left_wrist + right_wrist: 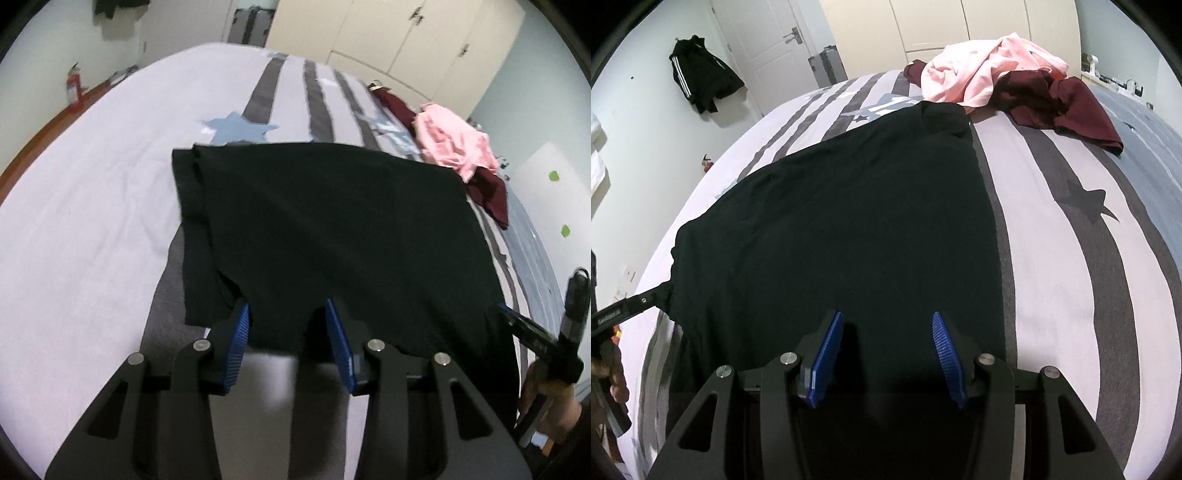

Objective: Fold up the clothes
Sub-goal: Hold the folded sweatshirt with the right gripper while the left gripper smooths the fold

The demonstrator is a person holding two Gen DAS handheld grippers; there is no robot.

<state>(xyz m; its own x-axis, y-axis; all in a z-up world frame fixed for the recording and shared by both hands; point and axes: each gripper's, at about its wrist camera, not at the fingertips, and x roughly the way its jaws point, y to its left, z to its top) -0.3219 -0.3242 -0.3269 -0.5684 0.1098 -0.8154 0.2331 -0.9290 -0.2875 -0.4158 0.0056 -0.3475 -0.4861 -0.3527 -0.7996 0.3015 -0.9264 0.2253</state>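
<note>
While a black garment lies spread across the striped bed, both grippers sit at its near edge. From the left wrist, the left gripper has its blue pads apart with the garment's hem between them; a gap shows on each side of the cloth, so the pads do not press on it. A narrow strip of the garment's under layer shows along its left side, with a folded edge at the far left corner. At the lower right of this view the right gripper appears side-on, a hand around its handle, its tip at the garment's right corner; whether it grips there I cannot tell from this angle.

From the right wrist, the right gripper has its blue pads well apart above the black cloth, which fills the space under and between them. Nothing looks pinched, though the cloth is dark and the contact is hard to read. At the left edge the left gripper reaches the garment's near left corner, held by a hand.

Beyond the black garment, a pink garment lies crumpled on a maroon one at the far side of the bed. A black jacket hangs on the wall beside a white door, and cream wardrobes stand behind the bed.
</note>
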